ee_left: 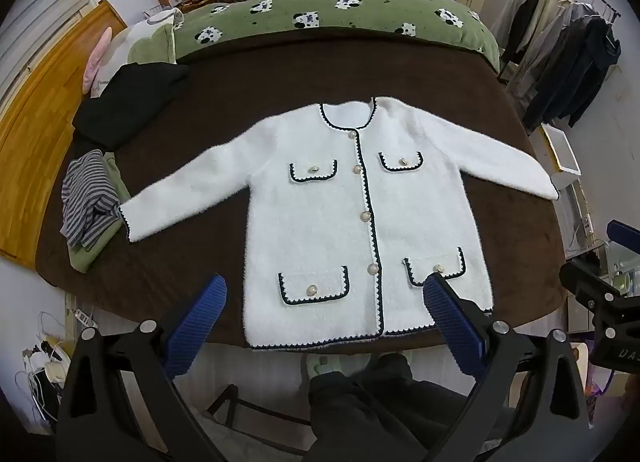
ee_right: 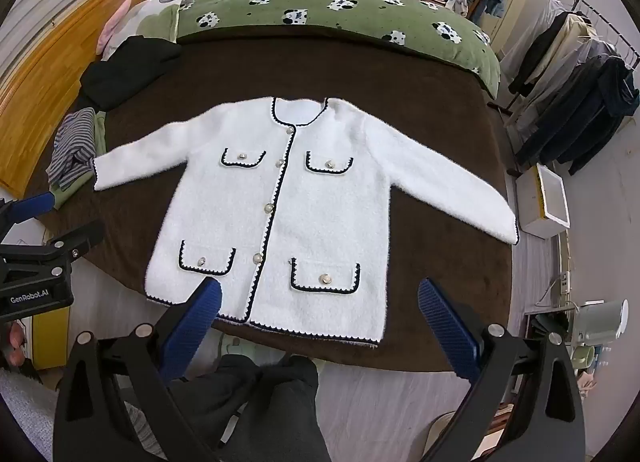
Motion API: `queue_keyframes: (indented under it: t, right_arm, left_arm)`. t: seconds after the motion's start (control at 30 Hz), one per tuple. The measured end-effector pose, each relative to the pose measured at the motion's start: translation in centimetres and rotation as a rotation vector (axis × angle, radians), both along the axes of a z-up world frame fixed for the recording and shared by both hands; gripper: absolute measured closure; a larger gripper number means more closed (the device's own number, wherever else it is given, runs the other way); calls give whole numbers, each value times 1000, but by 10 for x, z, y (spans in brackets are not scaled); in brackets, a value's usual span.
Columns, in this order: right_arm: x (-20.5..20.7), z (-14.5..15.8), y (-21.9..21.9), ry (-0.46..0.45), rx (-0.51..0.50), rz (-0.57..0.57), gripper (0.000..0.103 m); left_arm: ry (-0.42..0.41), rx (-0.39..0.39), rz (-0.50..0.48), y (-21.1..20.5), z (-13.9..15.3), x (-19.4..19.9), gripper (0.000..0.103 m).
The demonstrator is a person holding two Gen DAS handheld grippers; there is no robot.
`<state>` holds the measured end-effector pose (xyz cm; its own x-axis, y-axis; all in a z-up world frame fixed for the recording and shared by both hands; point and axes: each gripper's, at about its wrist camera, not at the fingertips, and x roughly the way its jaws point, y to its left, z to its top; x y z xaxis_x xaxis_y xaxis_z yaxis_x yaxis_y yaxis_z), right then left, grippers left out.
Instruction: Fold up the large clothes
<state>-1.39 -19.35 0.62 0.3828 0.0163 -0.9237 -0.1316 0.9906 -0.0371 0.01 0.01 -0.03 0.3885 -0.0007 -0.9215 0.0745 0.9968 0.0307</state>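
Bedroom floor shows pale at the very bottom of both views, w/ the person's dark trouser legs (ee_right: 276, 402) standing at the bed's near edge. Left gripper (ee_left: 324, 294) hangs above the hem, blue pads wide apart, nothing between them; right gripper (ee_right: 320, 298) same deal, jaws spread, gripping nothing, both angled steeply down. Just past them the white jacket (ee_left: 320, 229) lies flat, front up, buttoned, on the brown blanket (ee_left: 280, 85), hem at the near edge, collar away, both sleeves spread out to the sides. 4 dark-trimmed pockets showing. Off its left cuff sits a striped garment (ee_left: 88, 197) on a green folded piece, then a black garment (ee_left: 132, 101) further back. Beyond: green panda-print duvet (ee_right: 340, 17), wooden headboard left, clothes rack (ee_right: 576, 81) right, desk at the far wall.
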Motion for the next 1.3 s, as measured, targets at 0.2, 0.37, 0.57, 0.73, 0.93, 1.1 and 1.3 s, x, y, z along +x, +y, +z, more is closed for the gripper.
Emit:
queue_keyframes:
  t: [0.2, 0.37, 0.57, 0.73, 0.93, 1.1, 1.3]
  right_arm:
    - [0, 0, -1, 0, -3, -1, 6]
    - [1, 0, -2, 0, -2, -3, 6]
    - [-1, -3, -3, -3, -2, -8, 6]
    - [0, -1, -4, -2, -1, -8, 6]
    - [-2, -2, -3, -7, 0, -13, 6]
    - [-1, 1, -4, -6, 1, -8, 6]
    - [-3, 3, -3, -6, 0, -8, 6]
  left_arm:
    - [0, 3, -1, 0, 0, 0, 6]
    - [1, 9, 1, -6, 0, 2, 6]
    - [6, -8, 6, -1, -1, 1, 6]
    - [4, -13, 13, 2, 0, 1, 6]
    - [1, -6, 5, 1, 1, 1, 6]
    - [0, -5, 7, -1, 1, 0, 6]
    - [0, -3, 8, -1, 1, 1, 6]
